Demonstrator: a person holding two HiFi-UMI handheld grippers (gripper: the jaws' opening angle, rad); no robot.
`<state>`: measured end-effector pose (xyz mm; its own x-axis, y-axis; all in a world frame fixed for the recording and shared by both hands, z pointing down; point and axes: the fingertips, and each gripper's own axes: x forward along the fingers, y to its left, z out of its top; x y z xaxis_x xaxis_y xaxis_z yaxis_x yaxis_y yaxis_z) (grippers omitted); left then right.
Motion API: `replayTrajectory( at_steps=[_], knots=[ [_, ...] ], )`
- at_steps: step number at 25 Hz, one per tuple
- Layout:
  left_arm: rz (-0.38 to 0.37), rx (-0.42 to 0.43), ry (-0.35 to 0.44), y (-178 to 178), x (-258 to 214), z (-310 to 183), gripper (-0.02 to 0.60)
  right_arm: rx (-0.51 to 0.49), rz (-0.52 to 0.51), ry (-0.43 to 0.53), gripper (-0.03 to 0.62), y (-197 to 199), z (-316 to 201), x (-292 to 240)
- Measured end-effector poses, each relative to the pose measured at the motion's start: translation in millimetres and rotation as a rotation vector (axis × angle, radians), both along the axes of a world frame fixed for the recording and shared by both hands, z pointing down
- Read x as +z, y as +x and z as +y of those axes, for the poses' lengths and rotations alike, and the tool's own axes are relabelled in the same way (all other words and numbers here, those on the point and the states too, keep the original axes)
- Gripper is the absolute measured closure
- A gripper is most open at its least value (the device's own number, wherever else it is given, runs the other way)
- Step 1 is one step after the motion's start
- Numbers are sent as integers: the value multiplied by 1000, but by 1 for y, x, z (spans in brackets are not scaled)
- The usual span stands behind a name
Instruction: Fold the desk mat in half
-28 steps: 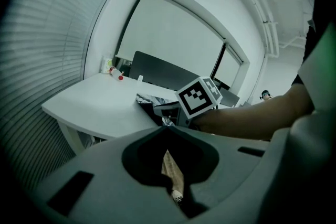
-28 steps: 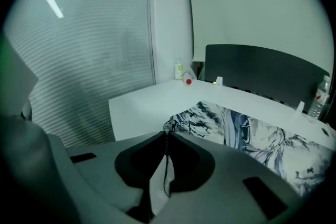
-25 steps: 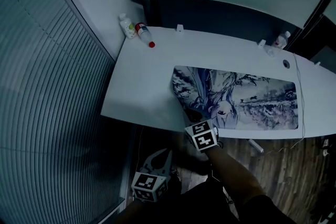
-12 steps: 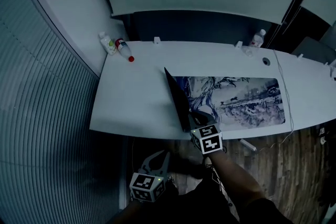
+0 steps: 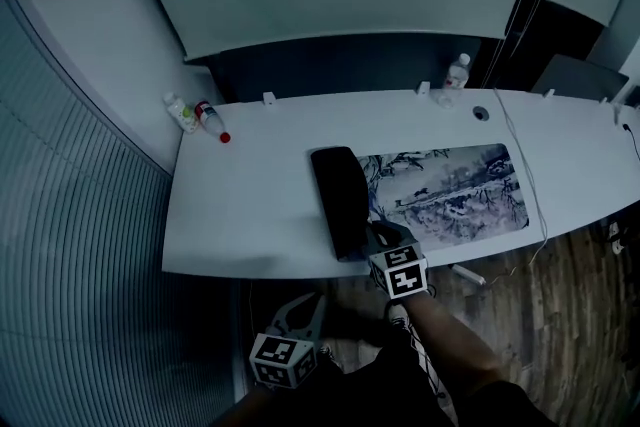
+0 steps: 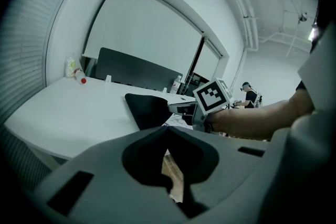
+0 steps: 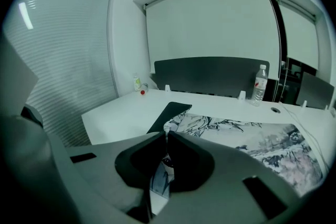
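Observation:
The desk mat (image 5: 445, 187), printed with a blue-grey picture, lies on the white desk (image 5: 250, 205). Its left end is lifted and turned over, so the black underside (image 5: 340, 200) faces up. My right gripper (image 5: 383, 237) is shut on the mat's near left corner at the desk's front edge. A strip of the printed mat (image 7: 159, 180) shows between its jaws (image 7: 166, 135). The rest of the mat (image 7: 252, 139) stretches away to the right. My left gripper (image 5: 300, 313) hangs below the desk's front edge, jaws together and empty (image 6: 167, 129). From there the right gripper (image 6: 181, 107) shows beside the black flap (image 6: 147, 110).
Two small bottles (image 5: 182, 112) (image 5: 211, 121) stand at the desk's far left corner. A water bottle (image 5: 457, 72) stands at the back, by a cable hole (image 5: 481, 113). A cable (image 5: 527, 177) runs along the mat's right end. Blinds (image 5: 70, 245) cover the left wall; the floor (image 5: 560, 305) is wooden.
The right gripper has lifted the mat's left end and carried it rightward, so the black underside now faces up. The left gripper stays low, below the desk edge.

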<state>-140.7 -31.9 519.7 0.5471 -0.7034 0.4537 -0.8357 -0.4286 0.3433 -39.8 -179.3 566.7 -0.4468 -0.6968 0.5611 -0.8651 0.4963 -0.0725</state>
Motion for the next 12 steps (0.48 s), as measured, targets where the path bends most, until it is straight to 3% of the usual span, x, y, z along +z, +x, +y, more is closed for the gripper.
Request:
replayTrajectory(
  at_steps=[12],
  knots=[
    [-15, 101, 1, 43, -2, -16, 575, 122, -3, -63, 559, 66, 2, 20]
  ],
)
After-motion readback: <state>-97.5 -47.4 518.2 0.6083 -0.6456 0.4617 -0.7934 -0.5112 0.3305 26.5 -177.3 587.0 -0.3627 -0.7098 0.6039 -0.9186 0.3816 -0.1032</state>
